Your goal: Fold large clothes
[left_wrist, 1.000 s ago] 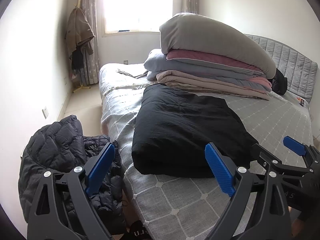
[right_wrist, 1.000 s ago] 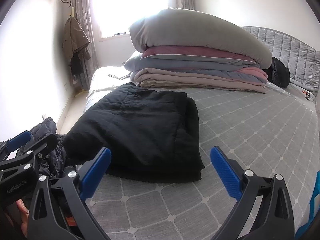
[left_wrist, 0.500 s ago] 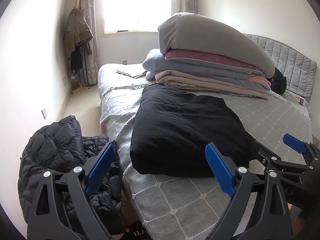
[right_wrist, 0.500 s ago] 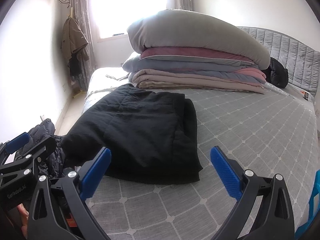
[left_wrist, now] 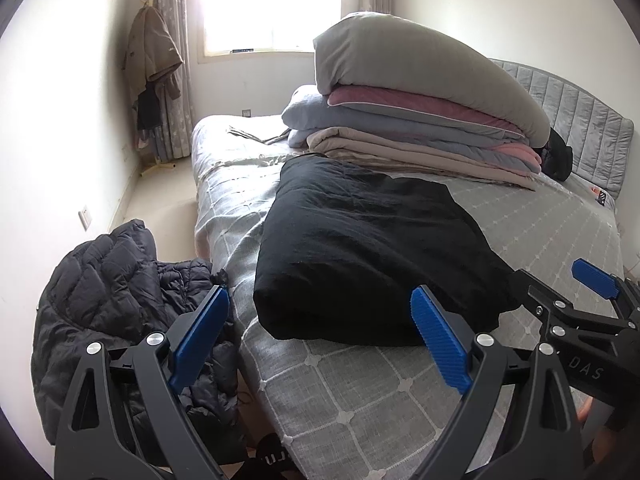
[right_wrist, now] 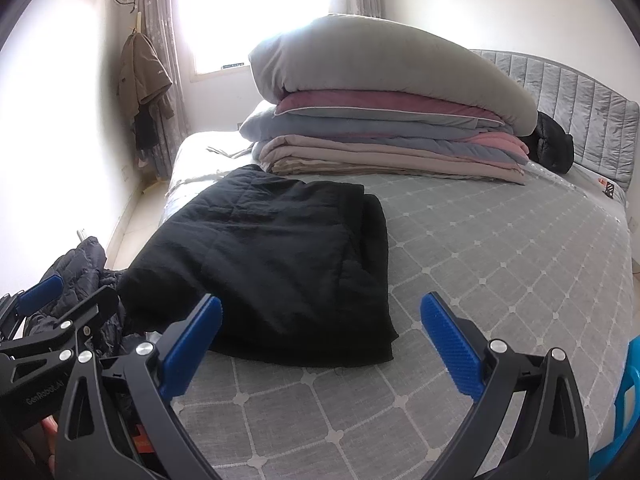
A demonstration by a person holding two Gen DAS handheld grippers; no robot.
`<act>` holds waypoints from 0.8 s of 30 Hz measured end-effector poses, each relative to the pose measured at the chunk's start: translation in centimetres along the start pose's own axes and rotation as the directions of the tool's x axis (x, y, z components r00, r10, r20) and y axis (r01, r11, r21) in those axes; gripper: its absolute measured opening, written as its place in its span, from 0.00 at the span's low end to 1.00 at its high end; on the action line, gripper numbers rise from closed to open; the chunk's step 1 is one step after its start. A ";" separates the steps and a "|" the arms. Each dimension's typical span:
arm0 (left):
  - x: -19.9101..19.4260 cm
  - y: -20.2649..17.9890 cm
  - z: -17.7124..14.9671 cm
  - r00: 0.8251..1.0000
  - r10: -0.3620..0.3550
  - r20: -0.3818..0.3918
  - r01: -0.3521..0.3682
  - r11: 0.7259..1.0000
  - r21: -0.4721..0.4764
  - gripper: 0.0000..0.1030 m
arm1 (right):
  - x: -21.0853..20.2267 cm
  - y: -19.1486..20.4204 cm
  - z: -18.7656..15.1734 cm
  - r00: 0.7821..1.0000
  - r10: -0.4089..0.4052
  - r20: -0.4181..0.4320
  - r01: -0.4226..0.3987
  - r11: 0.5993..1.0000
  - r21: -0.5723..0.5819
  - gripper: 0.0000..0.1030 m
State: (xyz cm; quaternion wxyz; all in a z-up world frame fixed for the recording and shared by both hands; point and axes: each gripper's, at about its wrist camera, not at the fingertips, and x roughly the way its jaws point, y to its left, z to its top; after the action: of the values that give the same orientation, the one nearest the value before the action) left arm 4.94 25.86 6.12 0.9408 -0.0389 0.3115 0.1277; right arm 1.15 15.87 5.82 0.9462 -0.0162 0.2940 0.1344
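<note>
A black quilted garment (left_wrist: 360, 248) lies folded into a thick rectangle on the grey checked bed (left_wrist: 360, 392), near its foot edge; it also shows in the right wrist view (right_wrist: 280, 264). My left gripper (left_wrist: 320, 340) is open and empty, held back from the garment's near edge above the bed's corner. My right gripper (right_wrist: 320, 340) is open and empty, above the bed just short of the garment's near right corner. Each gripper shows at the edge of the other's view.
A stack of folded quilts and blankets (left_wrist: 420, 108) fills the far side of the bed, a black item (left_wrist: 556, 156) beside it by the grey headboard (left_wrist: 580, 120). A dark puffer jacket (left_wrist: 112, 300) is heaped left of the bed. Coats (left_wrist: 152, 60) hang by the window.
Both grippers have drifted back slightly from the garment, staying open. The garment has not moved.
</note>
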 end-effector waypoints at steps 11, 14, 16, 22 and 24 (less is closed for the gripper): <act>0.3 0.0 -0.1 1.000 0.001 -0.013 -0.001 1.000 0.000 0.86 | 0.5 0.5 -0.1 1.000 -0.003 -0.023 0.003 1.000 -0.012 0.93; 0.3 0.0 -0.2 1.000 -0.001 -0.018 0.001 1.000 -0.002 0.86 | 0.8 0.6 -0.1 0.999 -0.006 -0.041 0.005 1.000 -0.018 0.93; 0.5 0.1 -0.2 1.000 -0.002 -0.025 0.002 1.000 -0.006 0.86 | 1.0 0.7 0.0 0.999 -0.007 -0.050 0.006 1.000 -0.022 0.93; 0.9 0.4 -0.3 0.999 -0.003 -0.043 0.003 1.000 -0.019 0.86 | 1.4 1.2 0.0 0.997 -0.015 -0.074 0.012 0.999 -0.036 0.93; 1.0 0.5 -0.3 0.999 -0.005 -0.048 0.004 1.000 -0.019 0.86 | 1.4 1.2 -0.1 0.997 -0.015 -0.079 0.012 0.999 -0.036 0.93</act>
State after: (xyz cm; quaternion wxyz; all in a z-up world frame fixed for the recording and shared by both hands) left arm 5.37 26.47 5.28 0.9330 -0.0515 0.3326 0.1277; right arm 1.95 17.36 5.02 0.9342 -0.0404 0.3289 0.1325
